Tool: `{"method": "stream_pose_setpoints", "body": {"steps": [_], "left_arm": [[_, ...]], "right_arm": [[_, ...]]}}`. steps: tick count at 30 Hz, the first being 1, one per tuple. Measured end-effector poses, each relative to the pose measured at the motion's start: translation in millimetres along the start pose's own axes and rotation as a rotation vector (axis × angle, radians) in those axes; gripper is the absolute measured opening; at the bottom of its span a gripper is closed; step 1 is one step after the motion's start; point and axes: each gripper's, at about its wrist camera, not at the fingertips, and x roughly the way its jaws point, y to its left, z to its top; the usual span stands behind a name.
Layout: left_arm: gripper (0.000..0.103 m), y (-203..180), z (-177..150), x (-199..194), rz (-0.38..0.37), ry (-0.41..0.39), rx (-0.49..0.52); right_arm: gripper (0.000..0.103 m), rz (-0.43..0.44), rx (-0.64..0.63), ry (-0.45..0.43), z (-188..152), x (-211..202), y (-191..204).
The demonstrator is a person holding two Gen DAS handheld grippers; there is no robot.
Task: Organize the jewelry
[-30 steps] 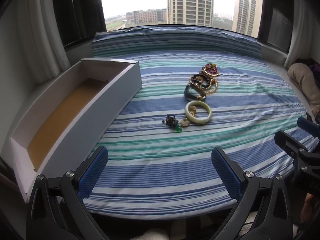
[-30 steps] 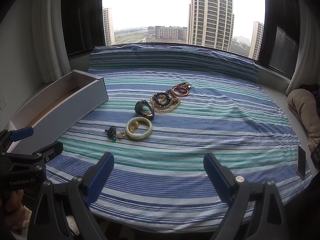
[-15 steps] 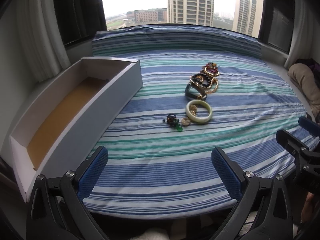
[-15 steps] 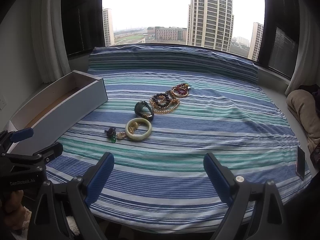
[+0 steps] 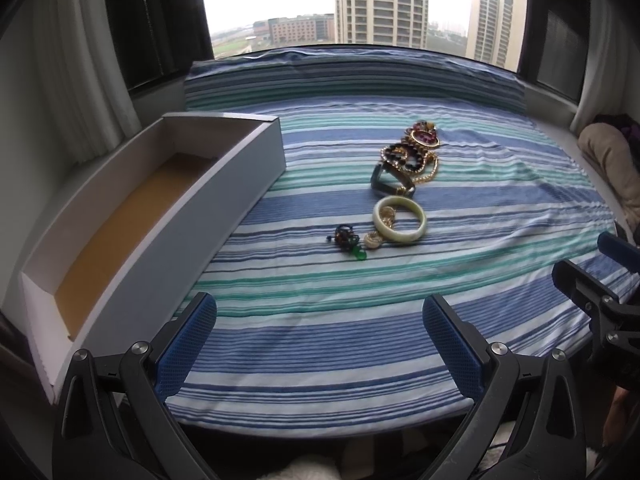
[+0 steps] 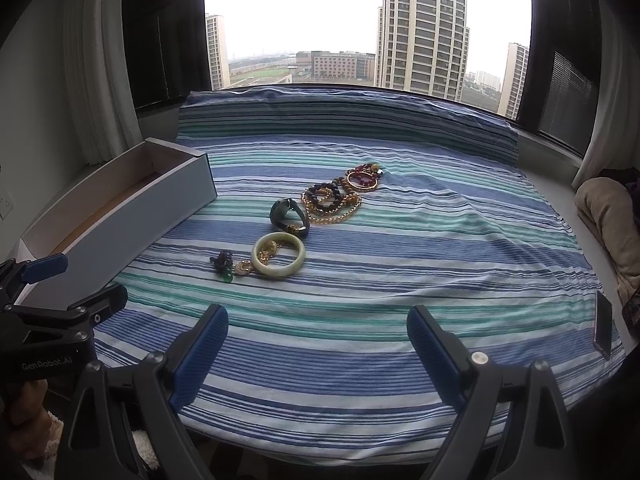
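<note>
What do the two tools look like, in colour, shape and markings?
Both tools look the same. The left tool has a black frame with silver screws, and two long fingers faced with blue textured pads. The right tool has the same black frame and blue pads. In the right wrist view, white lettering "GenRobot.AI" shows on the left tool's body. No cables or sleeves show.

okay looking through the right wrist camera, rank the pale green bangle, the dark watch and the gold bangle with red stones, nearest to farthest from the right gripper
From the right gripper:
1. Pale green bangle, nearest, ahead and slightly left.
2. Dark watch, just beyond the bangle.
3. Gold bangle with red stones, farthest, at the far end of the jewelry row.
</note>
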Motion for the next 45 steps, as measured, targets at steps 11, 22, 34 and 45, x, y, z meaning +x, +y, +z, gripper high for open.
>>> {"method": "stream_pose_setpoints", "body": {"steps": [11,22,34,45], "left_arm": [[0.103,8.7,-0.9,16.6,-0.058,0.042,-0.008],[0.102,19.0,17.3,71.3,-0.159,0.13,-0.024],[0.073,-5.1,48.0,156.2,-0.155,0.199,-0.102],[0.027,-1.2,40.7,197.6,-0.189,0.274,-0.139]], "right_arm": [[0.093,0.009,0.004,0.016,-2.9,5.8,-0.5],[0.093,0.025,0.029,0.077,-10.2,27.6,-11.5],[0.093,0.046,0.04,0.155,-9.7,60.9,-19.4],[0.093,0.061,0.054,0.197,-3.7,91.9,-33.4]]}}
